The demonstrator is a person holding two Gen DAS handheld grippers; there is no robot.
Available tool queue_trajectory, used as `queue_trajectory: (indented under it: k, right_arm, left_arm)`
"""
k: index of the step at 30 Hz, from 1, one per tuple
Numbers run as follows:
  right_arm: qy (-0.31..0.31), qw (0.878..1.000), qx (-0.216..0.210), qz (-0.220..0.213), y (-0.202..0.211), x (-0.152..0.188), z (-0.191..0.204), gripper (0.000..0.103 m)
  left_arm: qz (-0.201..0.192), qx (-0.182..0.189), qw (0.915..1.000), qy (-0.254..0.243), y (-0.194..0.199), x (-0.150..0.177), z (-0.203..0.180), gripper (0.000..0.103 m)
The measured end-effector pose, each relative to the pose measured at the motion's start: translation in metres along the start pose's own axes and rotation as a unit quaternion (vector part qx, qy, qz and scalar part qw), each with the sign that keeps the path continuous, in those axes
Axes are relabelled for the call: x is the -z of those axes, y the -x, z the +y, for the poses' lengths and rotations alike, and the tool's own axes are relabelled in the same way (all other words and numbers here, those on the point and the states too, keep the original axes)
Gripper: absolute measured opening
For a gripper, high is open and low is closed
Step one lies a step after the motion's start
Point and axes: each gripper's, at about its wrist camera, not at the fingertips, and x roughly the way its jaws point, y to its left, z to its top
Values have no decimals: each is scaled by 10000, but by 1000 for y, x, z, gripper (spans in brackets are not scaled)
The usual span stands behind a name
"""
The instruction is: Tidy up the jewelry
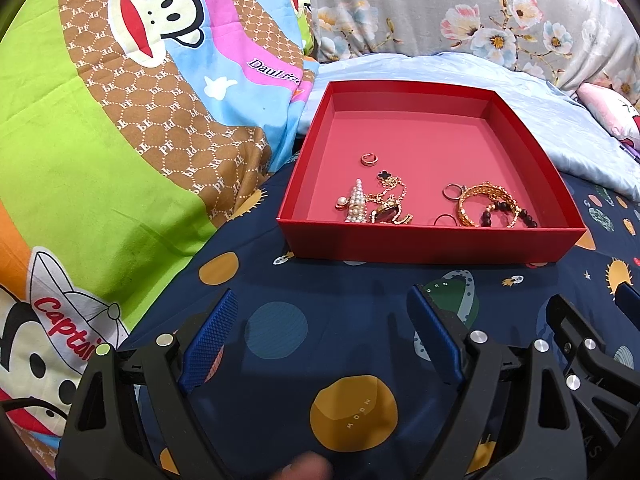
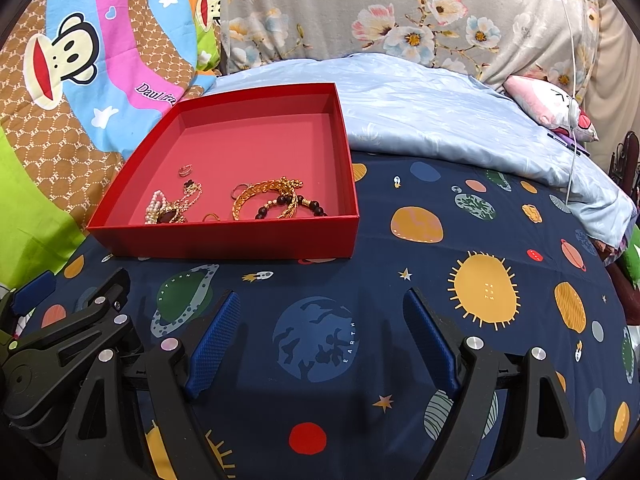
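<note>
- The red box [image 1: 432, 240] sits on the planet-print bedsheet [image 1: 280, 300], jewelry heaped along its near wall: gold bangle [image 1: 480, 204], pearl hair clip [image 1: 358, 202].
- The left hand-held gripper [image 1: 320, 336], jaws apart and empty, faces the box directly and seems nearer.
- The right hand-held gripper [image 2: 320, 336], also apart and empty, has the box ahead to its left.

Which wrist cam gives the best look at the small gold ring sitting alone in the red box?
Left wrist: the small gold ring sits near frame centre, larger, its band readable, clear of the pile. Right wrist shows the same ring smaller and off to the left inside the red box.
</note>
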Motion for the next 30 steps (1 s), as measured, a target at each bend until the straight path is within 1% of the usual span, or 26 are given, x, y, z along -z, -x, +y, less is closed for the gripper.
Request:
queue_trajectory:
  k: [5,17,30]
  right_arm:
    - [38,10000,13,24,0,3,0,82]
    - [51,10000,3,22,0,4,-1,82]
    - [58,10000,8,24,0,3,-1,82]
  left_arm:
    - [36,73,10000,56,-2,0,2,84]
    - [-47,-68,10000,47,2,-1,1,84]
    - [-57,-120,9999,24,2,-1,1,84]
